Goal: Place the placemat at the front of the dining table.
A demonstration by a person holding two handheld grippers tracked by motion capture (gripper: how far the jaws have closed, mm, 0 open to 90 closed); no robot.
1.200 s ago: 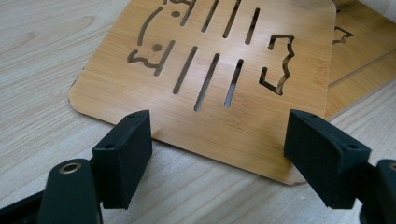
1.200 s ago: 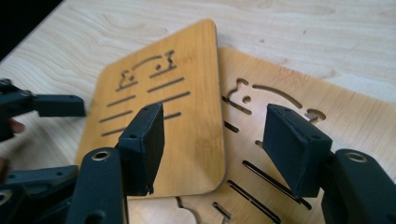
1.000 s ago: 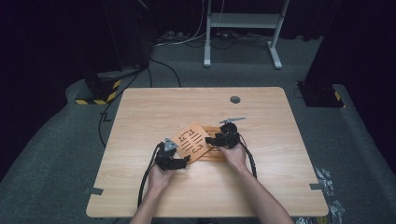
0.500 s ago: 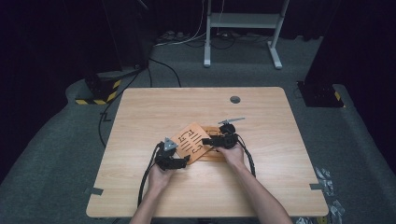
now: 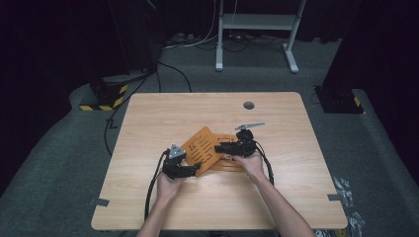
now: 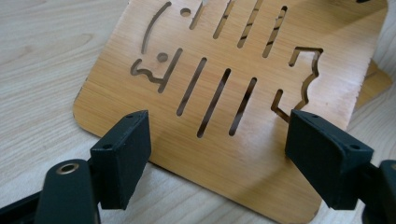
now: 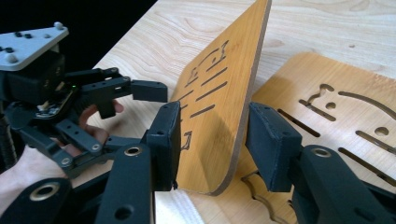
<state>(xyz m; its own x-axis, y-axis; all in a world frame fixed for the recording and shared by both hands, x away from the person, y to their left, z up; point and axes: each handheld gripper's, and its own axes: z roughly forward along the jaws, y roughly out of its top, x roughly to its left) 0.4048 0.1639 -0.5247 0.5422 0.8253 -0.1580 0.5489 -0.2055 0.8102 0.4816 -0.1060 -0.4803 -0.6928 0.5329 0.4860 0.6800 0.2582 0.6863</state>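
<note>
Two bamboo boards with cut slots lie mid-table. One board [image 5: 200, 145] [image 7: 219, 93] [image 6: 233, 60] is tipped up on edge, with its lower corner on the flat board [image 5: 230, 163] [image 7: 336, 107]. My right gripper [image 5: 220, 147] [image 7: 217, 140] straddles the tipped board's edge. Its jaws have just been closing, the left one is against the board, and a gap remains at the right one. My left gripper [image 5: 196, 168] [image 6: 224, 154] stands wide open at the tipped board's near edge, its jaws either side without pressing.
The wooden table [image 5: 197, 113] has a round cable hole [image 5: 248, 105] at the back right. Cables trail from both grippers toward the front edge. On the floor are a striped black box [image 5: 106, 94] at the left, another black box [image 5: 341, 98] at the right, and a white stand [image 5: 257, 22] behind.
The right gripper's jaws have narrowed around the tipped board's edge and that hand has lifted slightly. The left gripper has stayed put.
</note>
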